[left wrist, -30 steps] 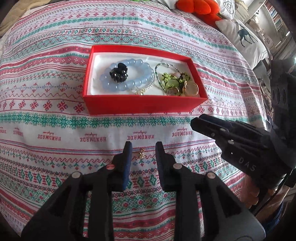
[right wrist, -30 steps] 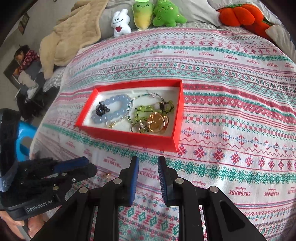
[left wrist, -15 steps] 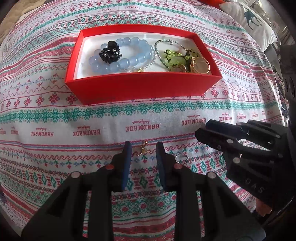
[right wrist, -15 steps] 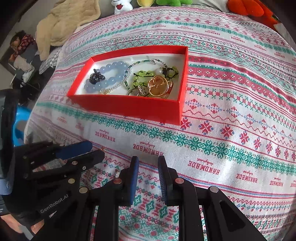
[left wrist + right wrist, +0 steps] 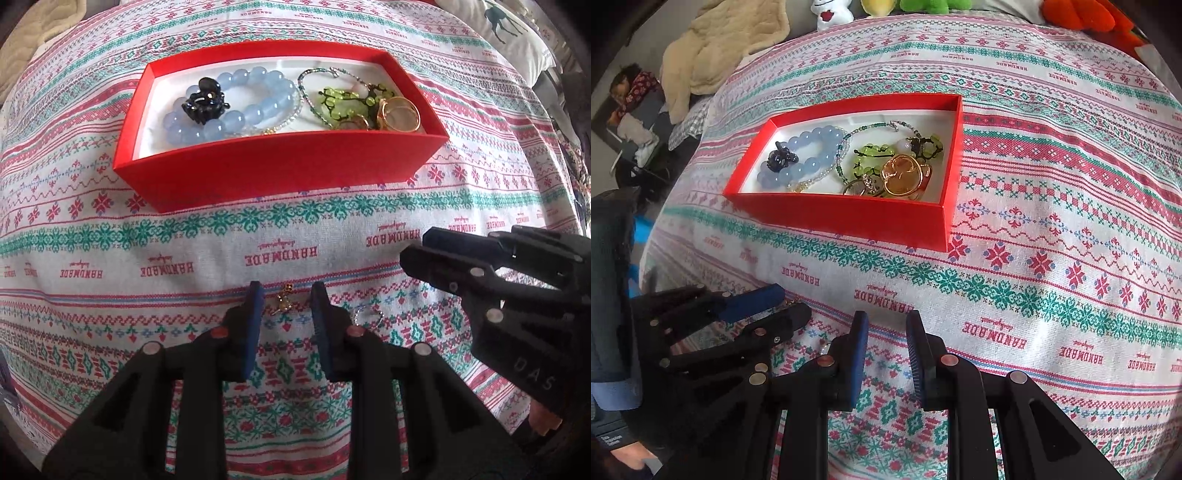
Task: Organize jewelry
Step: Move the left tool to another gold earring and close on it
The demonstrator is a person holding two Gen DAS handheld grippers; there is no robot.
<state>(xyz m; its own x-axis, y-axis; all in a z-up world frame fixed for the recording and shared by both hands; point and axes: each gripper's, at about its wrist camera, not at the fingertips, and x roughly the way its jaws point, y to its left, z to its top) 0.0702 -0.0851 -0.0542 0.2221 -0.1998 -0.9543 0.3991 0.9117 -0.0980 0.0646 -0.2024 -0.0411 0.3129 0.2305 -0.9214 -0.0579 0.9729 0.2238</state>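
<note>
A small gold earring (image 5: 283, 302) lies on the patterned cloth between the fingertips of my left gripper (image 5: 286, 292), which stands open just above it without pressing on it. A silver ring-shaped piece (image 5: 365, 315) lies on the cloth just right of the left gripper's right finger. Beyond them sits the red box (image 5: 280, 173), holding a blue bead bracelet (image 5: 255, 110), a black clip (image 5: 205, 101), green beads (image 5: 340, 101) and gold rings (image 5: 400, 114). My right gripper (image 5: 886, 321) hovers to the right, jaws slightly apart and empty.
The patterned cloth (image 5: 1052, 229) covers a bed. A beige blanket (image 5: 720, 48) and plush toys (image 5: 831, 11) lie at the far end. The bed's left edge drops off beside the left gripper (image 5: 783, 302). A person's hand (image 5: 624, 454) holds that gripper.
My left gripper has sunk toward the cloth and closed in on the box, keeping the gold earring between its fingers. The right gripper has barely shifted.
</note>
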